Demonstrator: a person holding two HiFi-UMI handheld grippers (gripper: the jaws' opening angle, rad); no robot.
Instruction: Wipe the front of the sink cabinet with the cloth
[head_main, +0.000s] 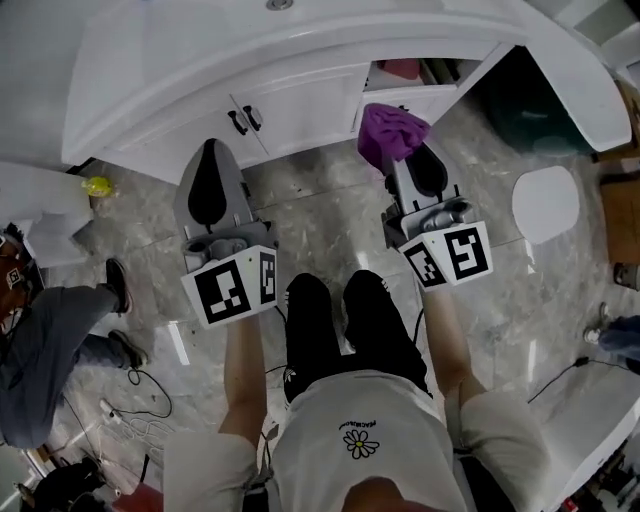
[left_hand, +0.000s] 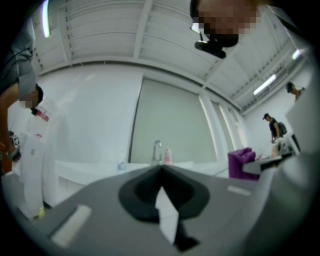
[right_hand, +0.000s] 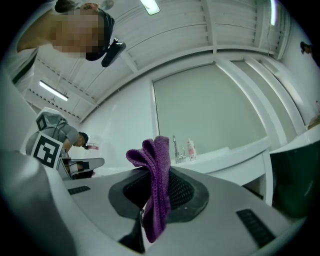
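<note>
Grey marbled floor (head_main: 330, 215) runs up to one white sink cabinet (head_main: 300, 100), seen from steeply above. Its front has two closed doors, each with a dark handle (head_main: 238, 122). An open compartment (head_main: 400, 70) to their right holds something pinkish that is too small to make out.

Two grippers are held out over the floor just short of the cabinet front, and neither touches it. The left gripper (left_hand: 161, 172) is clenched on nothing, its jaws meeting at the tips. The right gripper (head_main: 415, 160) is clamped on the single purple cloth (head_main: 390, 133), which bunches above the jaws and hides their tips from above.

One tap (right_hand: 176, 149) and one small bottle (right_hand: 190, 149) stand on the bench above the cabinet.

Around the cabinet are a yellow object (head_main: 98, 186) on the floor at the left, a white oval piece (head_main: 546, 203) at the right and a dark green bin (head_main: 530, 110) beside the cabinet, partly cut off by the bench edge. A second person (head_main: 50, 330) crouches at the left edge, next to loose cables (head_main: 130, 410).
</note>
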